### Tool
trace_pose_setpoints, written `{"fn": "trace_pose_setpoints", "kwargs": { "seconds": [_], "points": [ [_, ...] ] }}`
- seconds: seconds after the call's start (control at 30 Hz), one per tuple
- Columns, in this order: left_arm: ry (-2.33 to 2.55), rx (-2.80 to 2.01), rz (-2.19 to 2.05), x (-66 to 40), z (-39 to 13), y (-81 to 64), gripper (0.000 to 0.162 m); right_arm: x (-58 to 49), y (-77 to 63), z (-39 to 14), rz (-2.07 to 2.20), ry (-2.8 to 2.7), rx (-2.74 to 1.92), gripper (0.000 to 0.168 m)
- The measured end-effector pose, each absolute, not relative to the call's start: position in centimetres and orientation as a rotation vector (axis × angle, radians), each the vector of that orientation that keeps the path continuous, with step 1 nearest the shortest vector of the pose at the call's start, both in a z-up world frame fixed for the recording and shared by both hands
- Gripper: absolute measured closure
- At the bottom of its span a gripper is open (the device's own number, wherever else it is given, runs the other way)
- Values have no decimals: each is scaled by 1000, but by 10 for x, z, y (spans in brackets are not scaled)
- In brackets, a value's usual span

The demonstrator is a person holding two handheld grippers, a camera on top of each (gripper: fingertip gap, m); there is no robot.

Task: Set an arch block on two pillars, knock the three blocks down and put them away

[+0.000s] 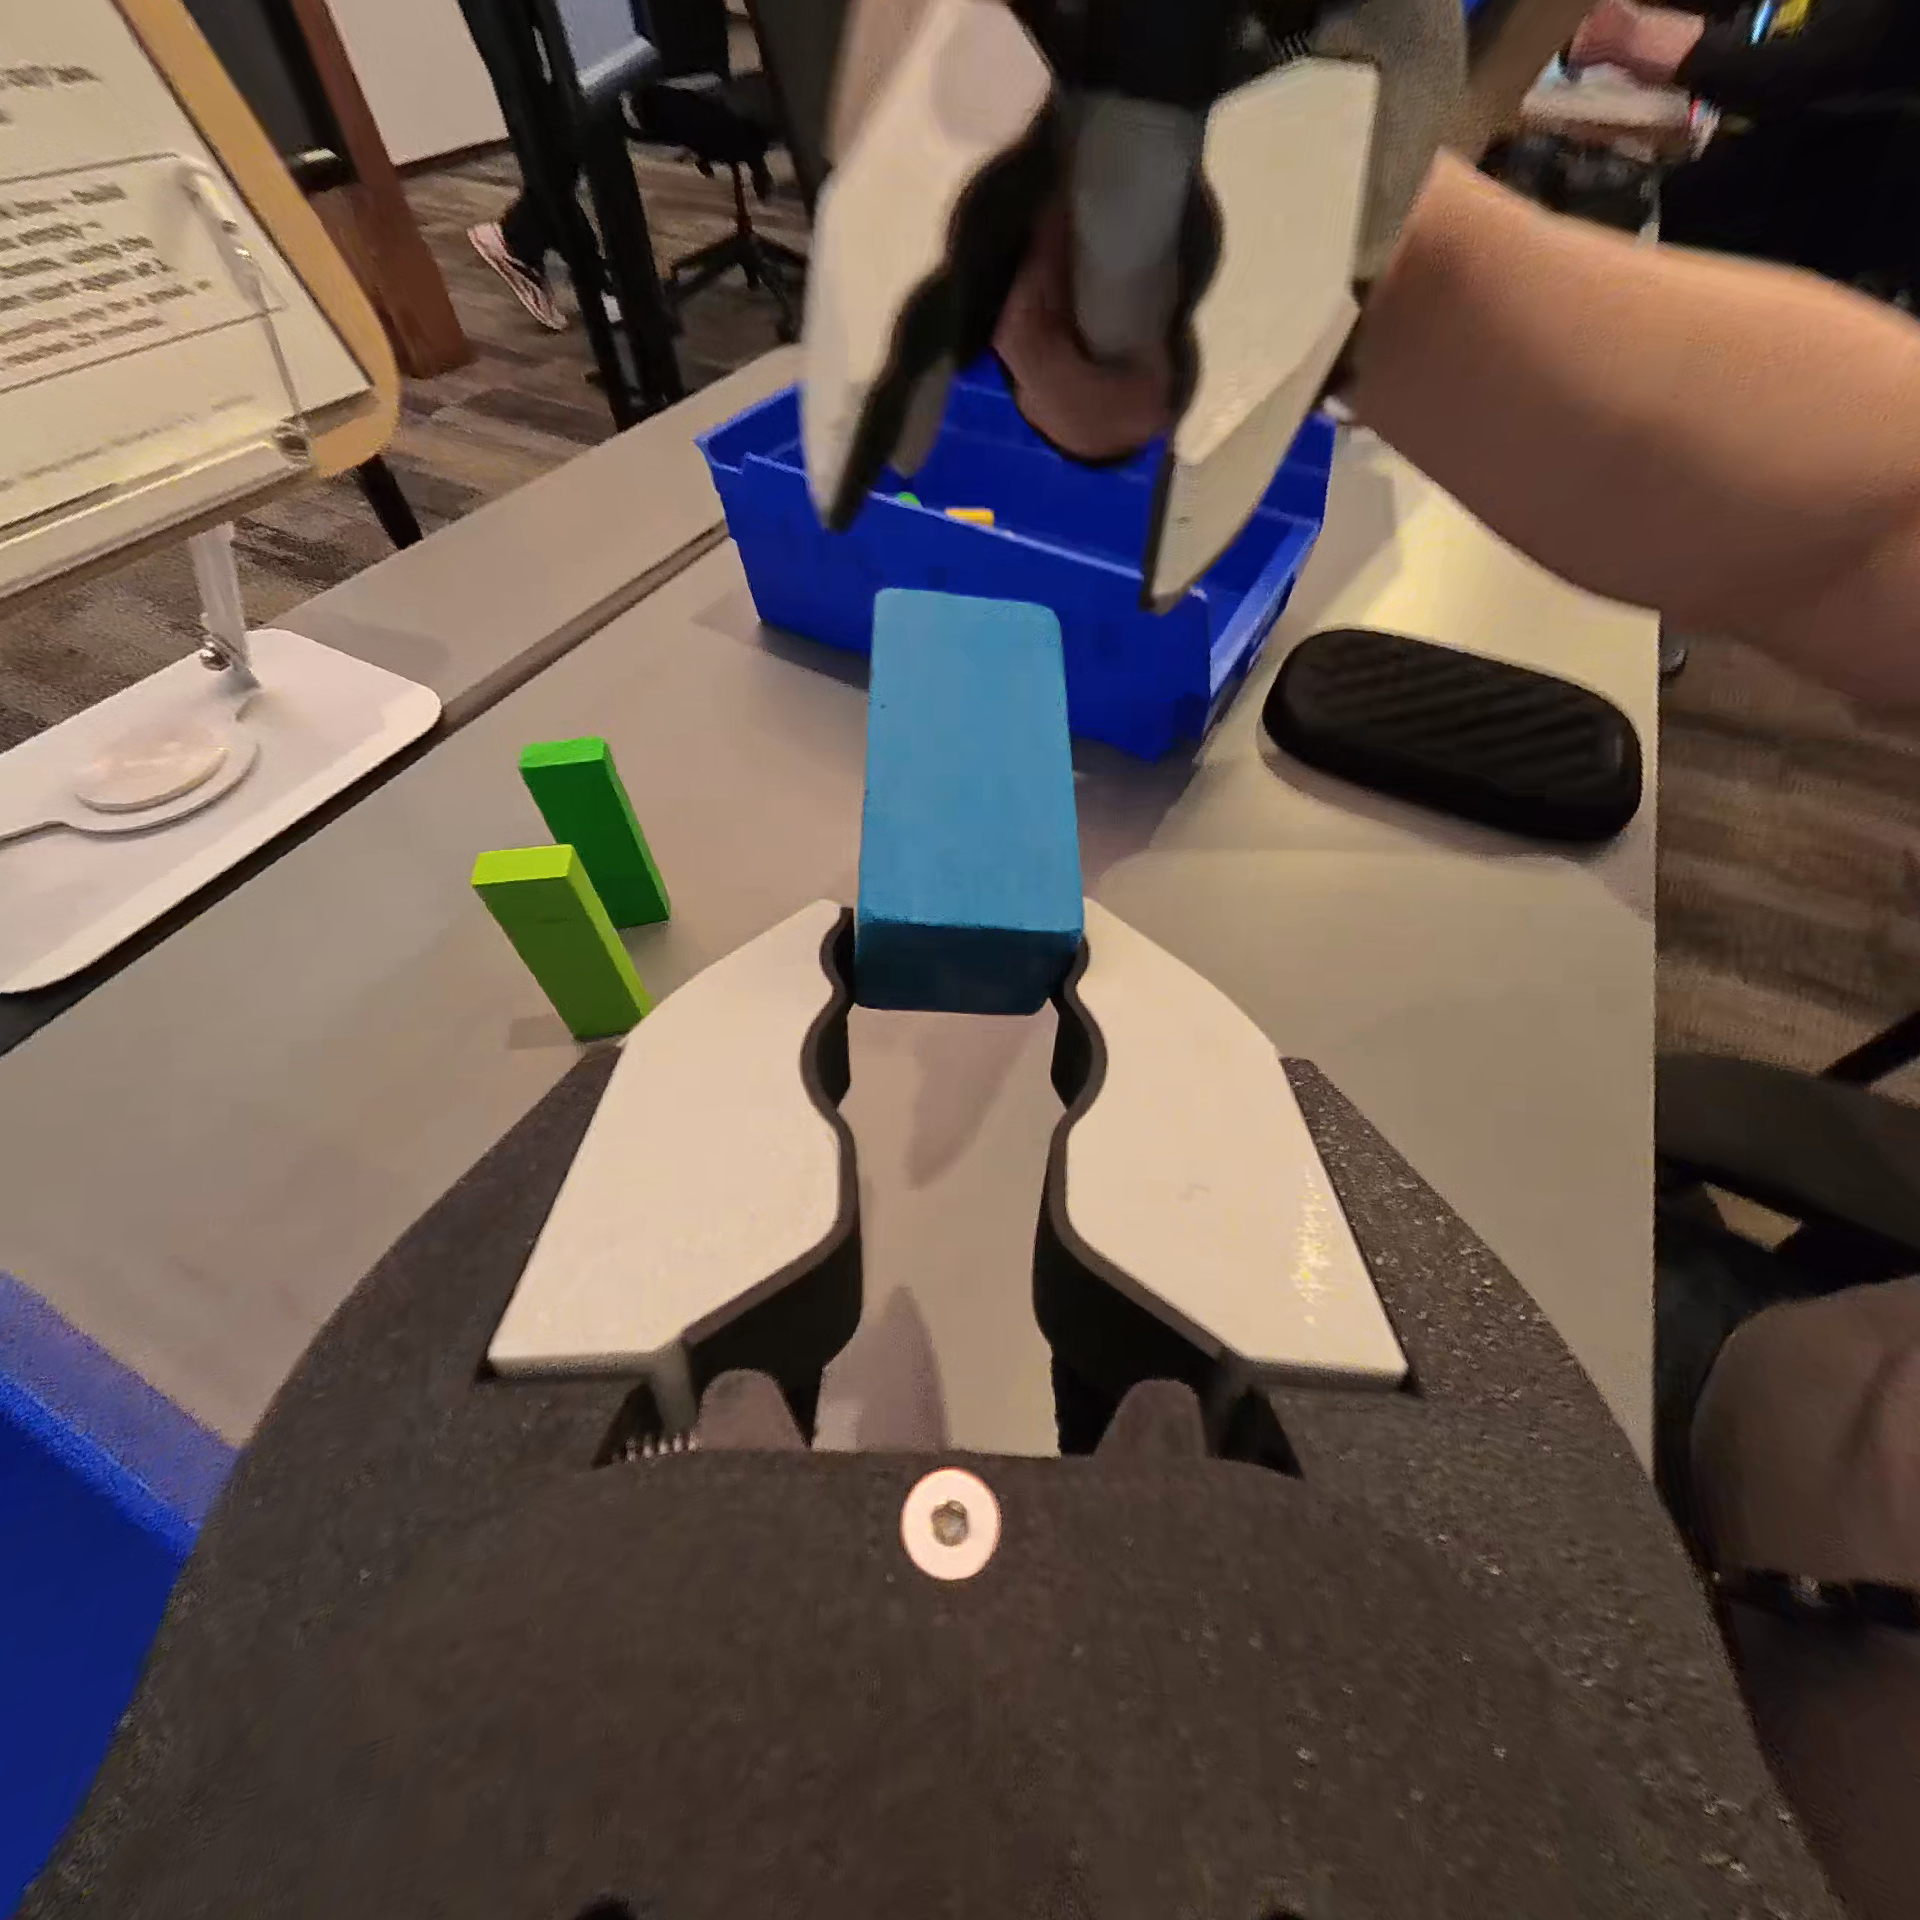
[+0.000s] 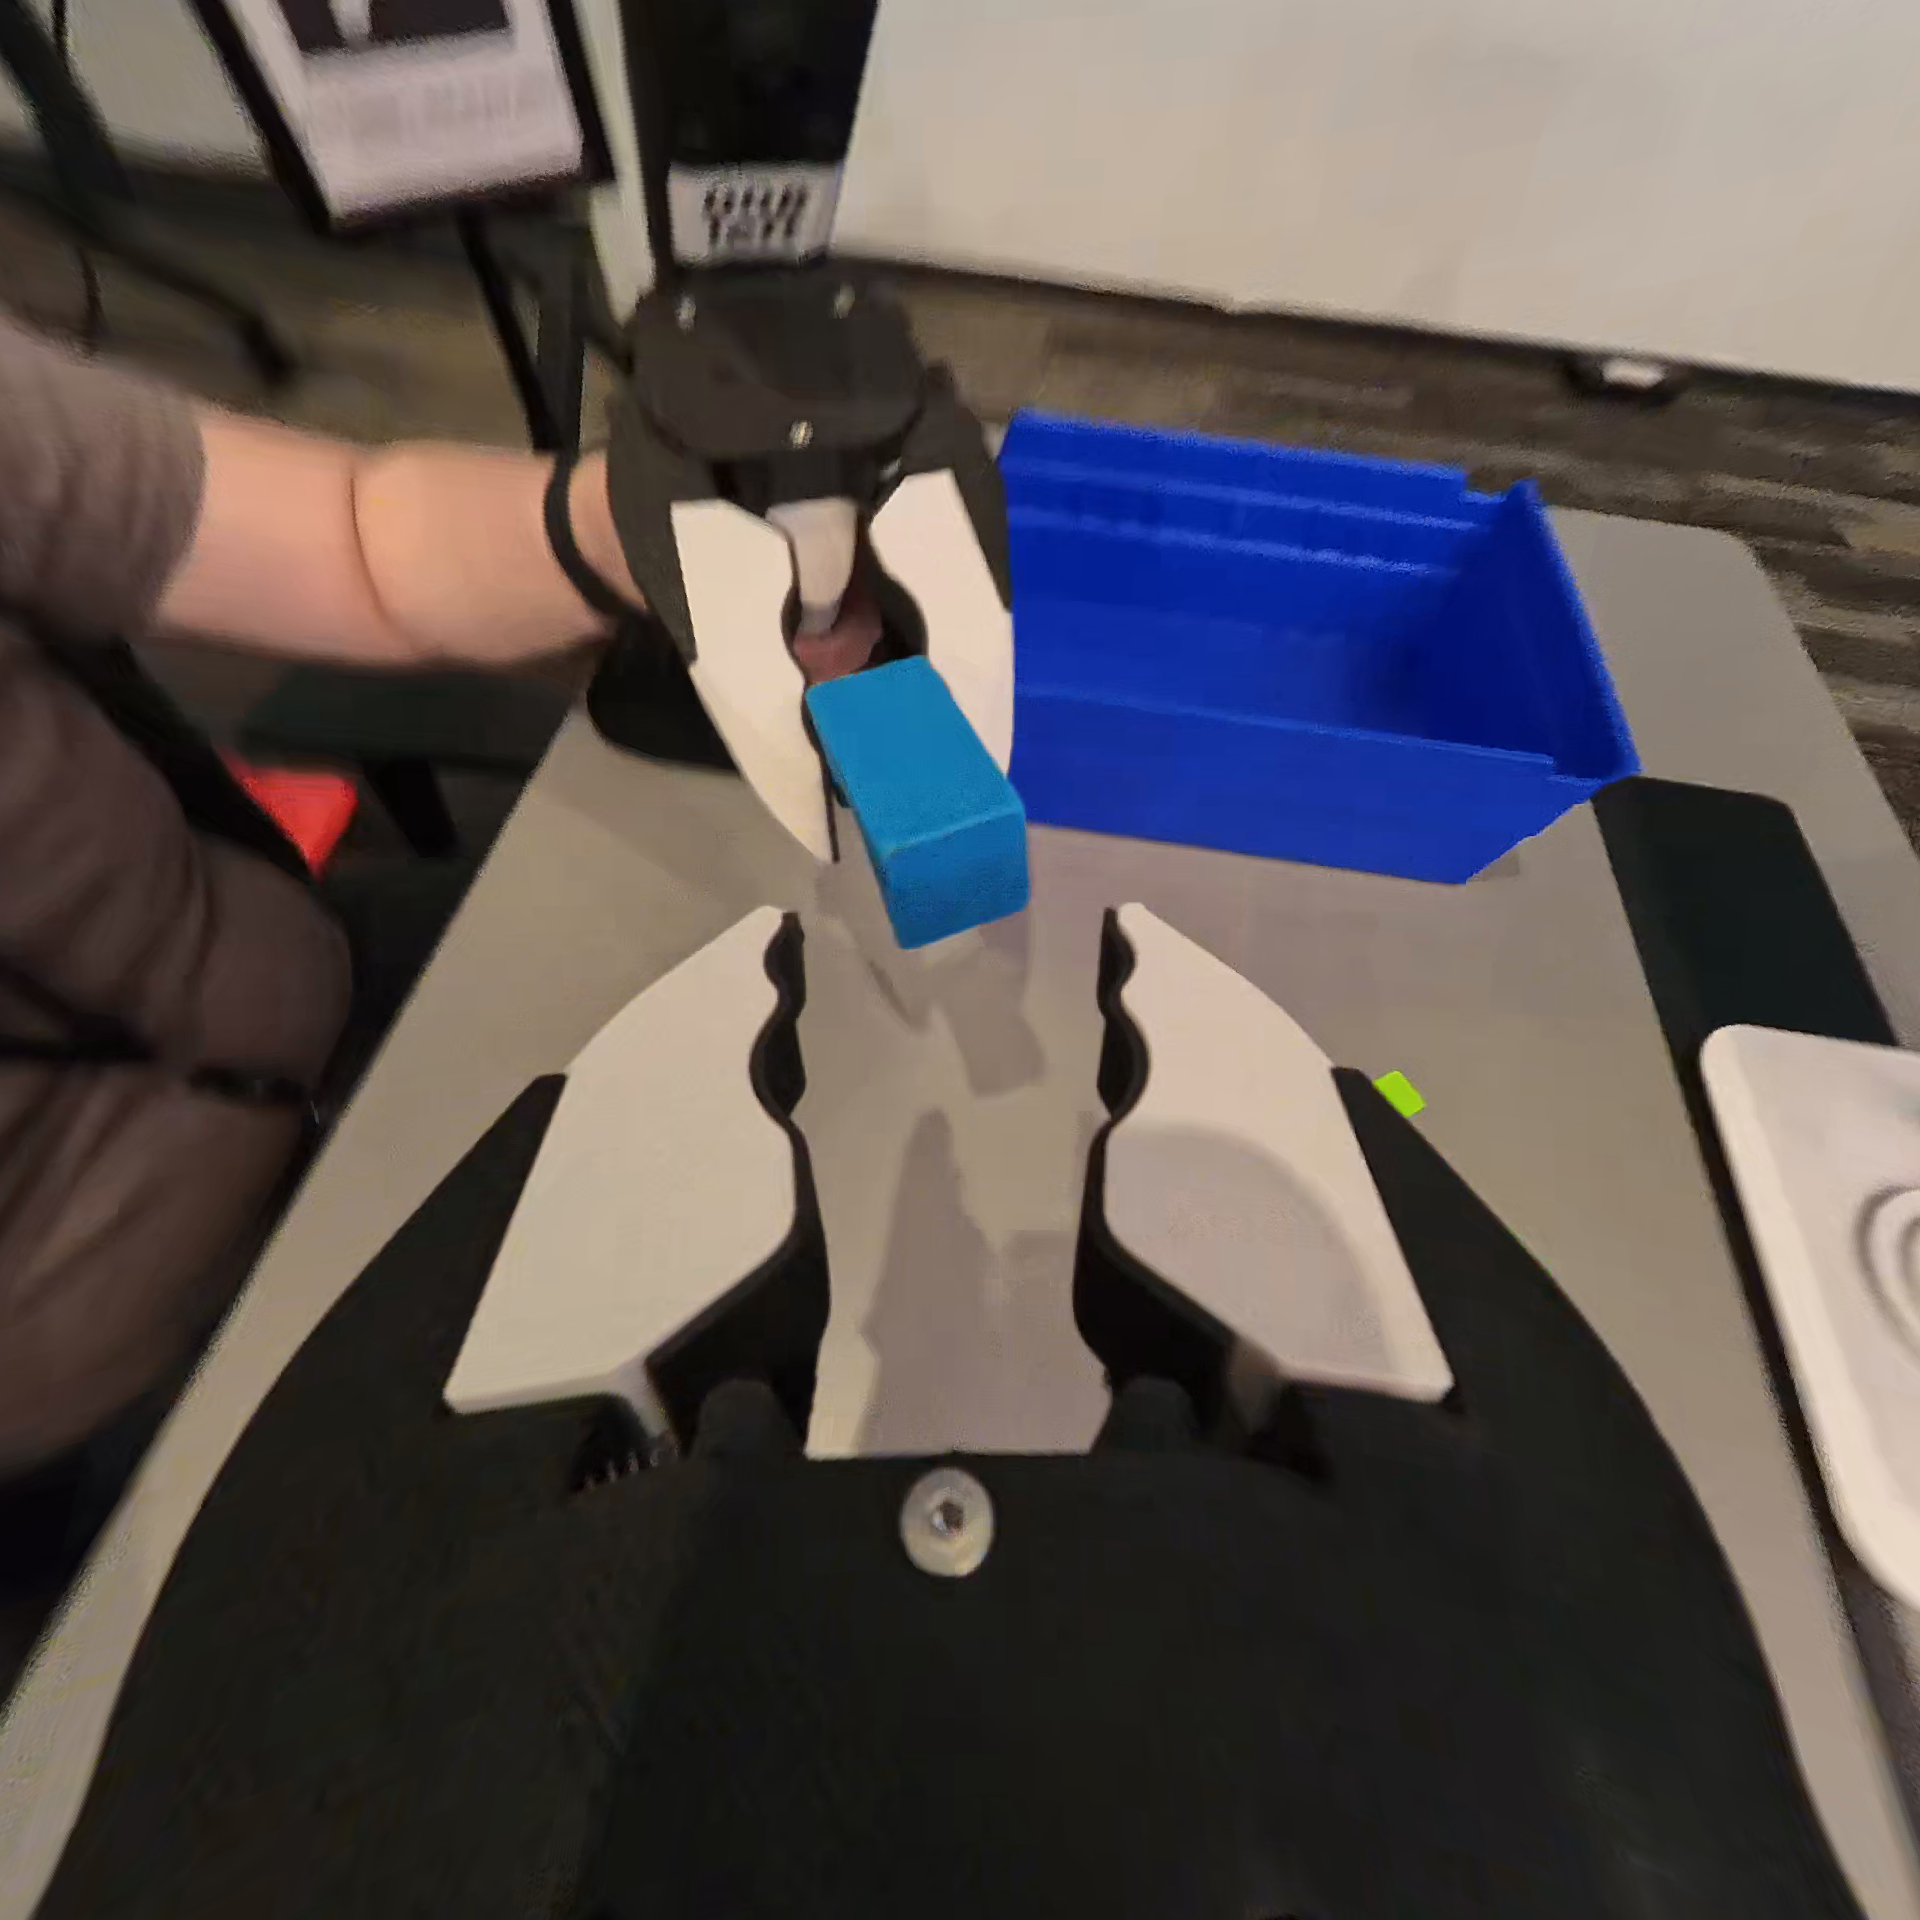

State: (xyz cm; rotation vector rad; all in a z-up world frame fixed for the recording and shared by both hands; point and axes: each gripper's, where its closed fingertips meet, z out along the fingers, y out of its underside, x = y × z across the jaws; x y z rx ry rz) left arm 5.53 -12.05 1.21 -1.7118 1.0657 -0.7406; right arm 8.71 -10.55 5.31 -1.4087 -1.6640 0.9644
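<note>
The table point(image 1: 1299, 987) is bare in front of the blue bin point(image 1: 1039, 603); two green blocks point(image 1: 582, 883) stand left, a black pad point(image 1: 1455, 727) right.

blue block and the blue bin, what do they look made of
Blue block: probably painted wood, going by its matte, slightly grainy faces and softly worn edges. Blue bin: most likely moulded plastic, with smooth, faintly glossy thin walls and ribbed ledges inside. Neither is certain from looks alone.

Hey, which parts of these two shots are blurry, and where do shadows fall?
Left wrist view: the right gripper is motion-blurred; the blue block is sharp. Right wrist view: soft all over, with the block's shadow on the table.
</note>
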Motion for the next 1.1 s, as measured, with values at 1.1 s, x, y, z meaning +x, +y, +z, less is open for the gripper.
{"fn": "trace_pose_setpoints", "kwargs": {
  "seconds": [1.1],
  "points": [
    [940,-1844,-660,56,-37,-110,97,87,-31,11,521,-2213,-1434,134]
  ]
}}
